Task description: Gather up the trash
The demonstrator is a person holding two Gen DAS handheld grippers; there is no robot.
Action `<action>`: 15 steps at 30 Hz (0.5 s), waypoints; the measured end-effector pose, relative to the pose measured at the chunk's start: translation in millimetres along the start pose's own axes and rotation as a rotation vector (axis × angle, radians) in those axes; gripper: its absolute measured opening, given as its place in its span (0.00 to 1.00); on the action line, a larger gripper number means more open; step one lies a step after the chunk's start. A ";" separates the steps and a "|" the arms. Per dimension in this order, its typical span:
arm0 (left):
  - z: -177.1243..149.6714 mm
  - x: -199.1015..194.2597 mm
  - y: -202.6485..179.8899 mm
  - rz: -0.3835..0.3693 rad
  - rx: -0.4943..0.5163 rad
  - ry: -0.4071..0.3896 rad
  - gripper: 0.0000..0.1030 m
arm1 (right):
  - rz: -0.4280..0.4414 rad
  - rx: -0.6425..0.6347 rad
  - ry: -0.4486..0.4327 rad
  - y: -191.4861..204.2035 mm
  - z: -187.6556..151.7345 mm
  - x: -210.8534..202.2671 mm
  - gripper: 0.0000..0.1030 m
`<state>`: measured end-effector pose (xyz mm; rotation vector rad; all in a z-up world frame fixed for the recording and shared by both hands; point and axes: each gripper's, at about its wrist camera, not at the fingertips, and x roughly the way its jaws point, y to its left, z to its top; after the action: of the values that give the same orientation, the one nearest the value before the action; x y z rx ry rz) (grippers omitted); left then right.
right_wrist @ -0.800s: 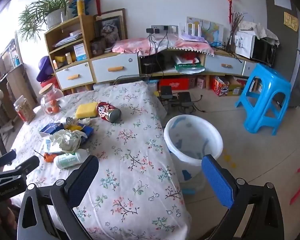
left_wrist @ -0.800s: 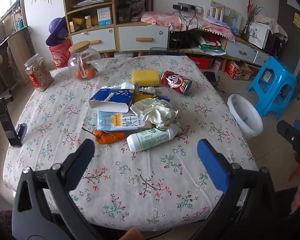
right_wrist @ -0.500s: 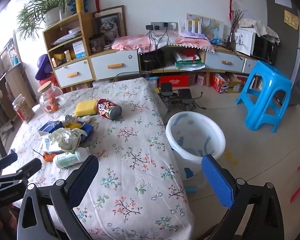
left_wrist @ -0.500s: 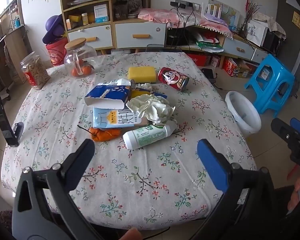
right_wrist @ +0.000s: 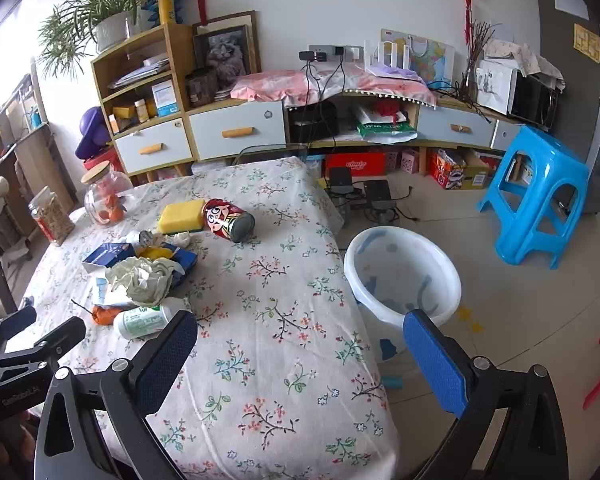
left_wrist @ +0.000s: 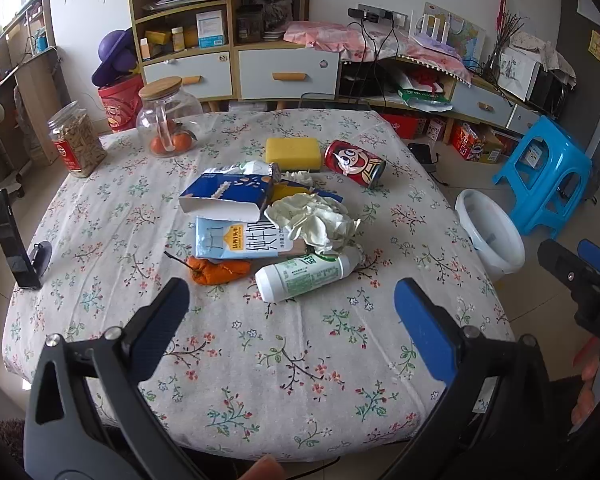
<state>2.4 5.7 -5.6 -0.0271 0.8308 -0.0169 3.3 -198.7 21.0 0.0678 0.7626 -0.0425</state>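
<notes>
1. Hovering short of the heap, the left gripper (left_wrist: 290,304) has its jaws spread wide and empty; the right gripper (right_wrist: 300,338) is likewise spread and empty, over the table's edge.
2. Ahead of the left jaws lies the white bottle (left_wrist: 306,272), nearest; it is round, so a skewed pinch could roll it away.
3. Beyond it, the crumpled paper (left_wrist: 314,220) rests on the milk carton (left_wrist: 240,242), touching; grabbing one may drag the other.
4. Beside the right jaws stands the white bin (right_wrist: 404,276), on the floor; a release over its rim could miss.
</notes>
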 end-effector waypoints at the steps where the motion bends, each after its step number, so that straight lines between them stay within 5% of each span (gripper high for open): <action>1: 0.0 0.0 0.2 0.000 0.000 0.000 0.99 | -0.001 0.000 0.003 -0.5 0.5 1.0 1.00; 15: 1.4 1.0 1.1 0.005 -0.002 0.001 0.99 | -0.027 -0.004 0.020 -1.1 1.2 5.6 1.00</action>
<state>4.1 6.8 -5.4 -0.0264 0.8322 -0.0112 8.1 -200.0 17.9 0.0539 0.7840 -0.0663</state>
